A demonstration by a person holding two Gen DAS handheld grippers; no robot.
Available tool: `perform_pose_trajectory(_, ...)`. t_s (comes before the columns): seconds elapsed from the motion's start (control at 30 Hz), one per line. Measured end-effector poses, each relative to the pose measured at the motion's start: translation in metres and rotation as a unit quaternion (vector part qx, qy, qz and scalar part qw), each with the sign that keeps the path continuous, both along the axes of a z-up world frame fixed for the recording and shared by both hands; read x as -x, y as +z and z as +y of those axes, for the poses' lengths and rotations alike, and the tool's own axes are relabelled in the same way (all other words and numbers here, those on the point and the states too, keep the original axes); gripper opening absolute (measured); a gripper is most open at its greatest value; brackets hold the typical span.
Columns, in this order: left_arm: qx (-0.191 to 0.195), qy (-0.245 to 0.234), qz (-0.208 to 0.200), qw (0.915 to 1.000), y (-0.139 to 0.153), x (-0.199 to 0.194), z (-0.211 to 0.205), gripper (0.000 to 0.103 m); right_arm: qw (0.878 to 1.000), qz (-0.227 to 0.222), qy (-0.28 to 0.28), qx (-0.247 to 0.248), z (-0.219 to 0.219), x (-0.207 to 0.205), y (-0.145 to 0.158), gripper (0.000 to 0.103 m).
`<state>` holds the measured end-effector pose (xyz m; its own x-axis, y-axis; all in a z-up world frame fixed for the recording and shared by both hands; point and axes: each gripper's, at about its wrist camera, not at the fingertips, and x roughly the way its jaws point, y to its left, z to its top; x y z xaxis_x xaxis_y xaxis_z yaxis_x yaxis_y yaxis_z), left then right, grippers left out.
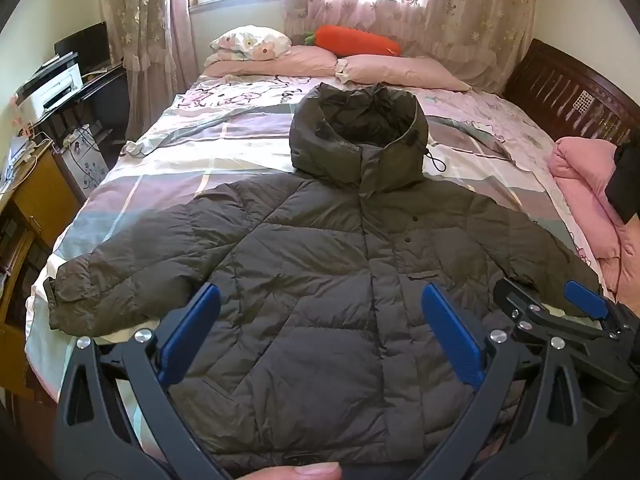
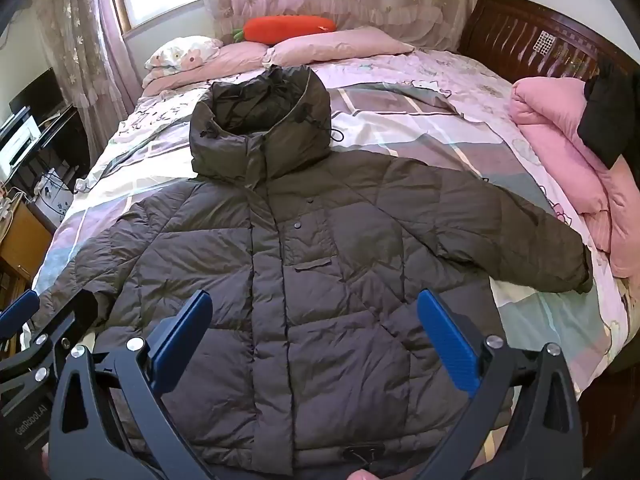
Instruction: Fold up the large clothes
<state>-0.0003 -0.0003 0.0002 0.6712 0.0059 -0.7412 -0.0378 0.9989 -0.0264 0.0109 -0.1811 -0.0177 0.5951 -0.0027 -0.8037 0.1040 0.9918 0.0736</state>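
Dark olive quilted hooded puffer jacket (image 1: 340, 264) spread front-up, sleeves out, on the patchwork-sheeted bed (image 1: 208, 148) — left gripper (image 1: 320, 336) and right gripper (image 2: 316, 336) hovering above its hem, blue-padded fingers (image 1: 452, 332) wide apart, holding nothing, pink folded quilt (image 2: 568, 152) beside one sleeve.

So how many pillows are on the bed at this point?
3, all at the far end under the window: a floral pillow stacked on a pink pillow, and another pink pillow beside them. The carrot plush may hide more.
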Motion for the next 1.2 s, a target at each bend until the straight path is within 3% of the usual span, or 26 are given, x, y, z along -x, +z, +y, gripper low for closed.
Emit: perform_pose_trajectory(1.2, -0.001, 0.000, 0.008, 1.0000, -0.0006, -0.0005, 0.0001, 0.101, 1.000, 0.007, -0.001, -0.007, 0.0006, -0.0009, -0.0055, 0.102)
